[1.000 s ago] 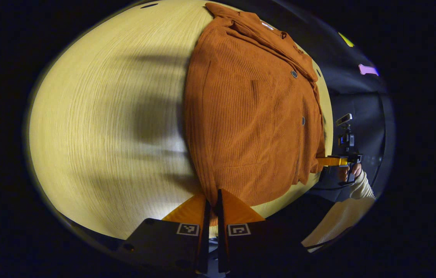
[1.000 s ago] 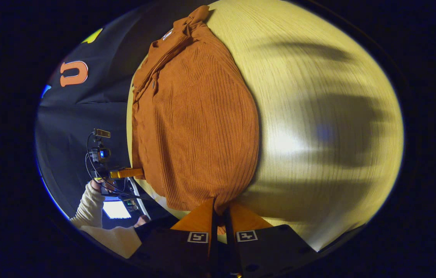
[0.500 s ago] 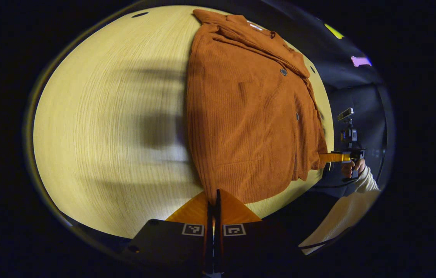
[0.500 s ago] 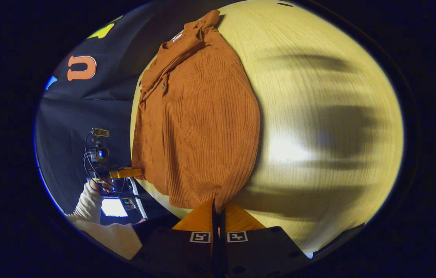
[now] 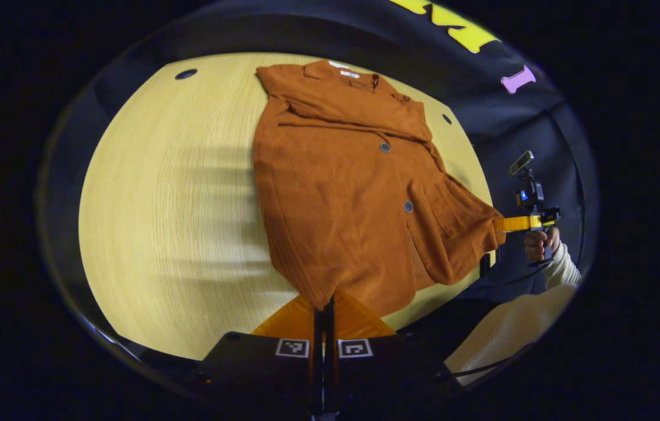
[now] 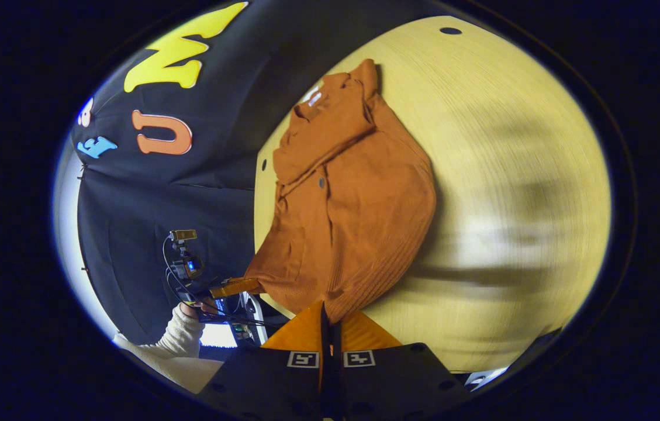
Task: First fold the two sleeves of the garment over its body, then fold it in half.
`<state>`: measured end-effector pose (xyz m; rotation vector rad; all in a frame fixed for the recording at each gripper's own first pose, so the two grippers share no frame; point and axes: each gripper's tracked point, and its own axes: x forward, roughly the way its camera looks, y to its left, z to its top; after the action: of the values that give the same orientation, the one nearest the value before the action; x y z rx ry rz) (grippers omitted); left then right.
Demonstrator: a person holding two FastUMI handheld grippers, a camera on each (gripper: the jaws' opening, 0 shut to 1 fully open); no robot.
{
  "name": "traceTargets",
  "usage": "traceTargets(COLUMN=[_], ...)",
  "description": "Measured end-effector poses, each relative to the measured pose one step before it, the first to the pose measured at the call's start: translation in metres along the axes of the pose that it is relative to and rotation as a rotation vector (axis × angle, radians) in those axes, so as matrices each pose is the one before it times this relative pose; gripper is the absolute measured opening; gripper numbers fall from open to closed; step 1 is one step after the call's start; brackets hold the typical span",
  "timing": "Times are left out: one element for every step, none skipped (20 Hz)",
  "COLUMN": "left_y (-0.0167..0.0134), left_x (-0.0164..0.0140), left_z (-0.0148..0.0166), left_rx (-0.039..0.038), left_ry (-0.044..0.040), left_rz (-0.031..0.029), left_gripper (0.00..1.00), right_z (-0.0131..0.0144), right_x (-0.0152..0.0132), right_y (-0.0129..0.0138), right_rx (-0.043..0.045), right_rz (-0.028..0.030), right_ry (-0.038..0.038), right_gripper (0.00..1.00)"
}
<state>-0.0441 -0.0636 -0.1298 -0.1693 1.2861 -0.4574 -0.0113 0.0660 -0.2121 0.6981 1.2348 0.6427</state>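
Note:
An orange ribbed garment (image 5: 335,193) with dark buttons lies on a pale wooden table (image 5: 172,204), collar at the far end and both sleeves folded across its chest. My left gripper (image 5: 324,304) is shut on one corner of the near hem. Off to the right, my right gripper (image 5: 502,225) pinches the other hem corner, which is raised off the table. In the right gripper view the garment (image 6: 359,199) stretches away from my right gripper (image 6: 330,313), which is shut on its hem corner. There the left gripper (image 6: 242,286) holds the hem at the lower left.
The table (image 6: 511,175) has small dark holes near its far corners (image 5: 186,74) (image 6: 451,30). Its near edge runs just under both grippers. A person's cream sleeve (image 5: 511,333) and a hand (image 5: 537,245) are at the right. A lit screen (image 6: 218,335) glows below the table edge.
Both grippers rose and drew back while staying shut on the hem corners. The near hem lifted off the table, and more of the table's far end and the wall came into view.

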Motion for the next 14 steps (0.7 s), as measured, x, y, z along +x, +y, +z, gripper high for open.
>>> traceTargets(left_y=[-0.00328,-0.00057,-0.00183,-0.00126,-0.00082,-0.00114,-0.00023,0.00183,0.0018,0.00111,-0.00131,-0.0027,0.00091,0.00668], left_x=[-0.00225,-0.00272,-0.00417,-0.00488,-0.00397,-0.0031,-0.00126,-0.00157,0.00038,0.00049,0.00064,-0.0058,-0.00348,-0.00458], left_z=[0.01418,0.01064,0.01424,0.0139,0.01812,0.01947,0.01976,0.02164,0.01919,0.01636,0.01449,0.01139,0.00772,0.00734], left_rx=[0.02483,0.03053,0.03267,0.02869,0.02485,0.02005,0.01485,0.01148,0.00778,0.00591,0.00727,0.01464,0.01301,0.00458], left_ry=[-0.01316,-0.01568,-0.01655,-0.02131,-0.02351,-0.0257,-0.03424,-0.03199,-0.03398,-0.02835,-0.02817,-0.02679,-0.02563,-0.02465], left_rz=[0.00126,0.00645,0.00315,-0.00061,0.00077,-0.00315,-0.00034,-0.00121,-0.00015,-0.00884,-0.01256,-0.01161,-0.00137,0.00054], left_gripper=[0.04,0.04,0.04,0.04,0.04,0.04,0.04,0.04,0.04,0.04,0.04,0.04,0.04,0.04], right_z=[0.00727,0.00811,0.00992,0.00965,0.01171,0.01413,0.01314,0.01309,0.01469,0.01437,0.01607,0.01511,0.01363,0.01347], right_x=[-0.00116,0.0005,0.00128,0.00071,0.00106,0.00192,0.00134,0.00053,0.00137,0.00149,0.0041,0.00594,0.0058,0.00467], right_y=[0.01104,0.01214,0.01055,0.00965,0.01067,0.00867,0.00659,0.0082,0.0074,0.00689,0.00665,0.00853,0.00388,0.00203], right_rx=[-0.0181,-0.02365,-0.02492,-0.02327,-0.02185,-0.021,-0.01838,-0.01673,-0.01647,-0.01732,-0.01408,-0.00716,-0.00537,-0.00578], right_rz=[0.00591,0.00347,0.00086,0.00034,0.00365,0.0001,-0.0032,-0.00317,-0.00294,-0.00325,0.00171,0.00421,-0.00365,-0.00477], right_ry=[-0.00479,-0.0056,-0.00645,-0.00752,-0.0085,-0.01168,-0.01086,-0.01173,-0.01289,-0.01459,-0.01783,-0.01445,-0.01276,-0.01803], right_gripper=[0.0,0.0,0.0,0.0,0.0,0.0,0.0,0.0,0.0,0.0,0.0,0.0,0.0,0.0])
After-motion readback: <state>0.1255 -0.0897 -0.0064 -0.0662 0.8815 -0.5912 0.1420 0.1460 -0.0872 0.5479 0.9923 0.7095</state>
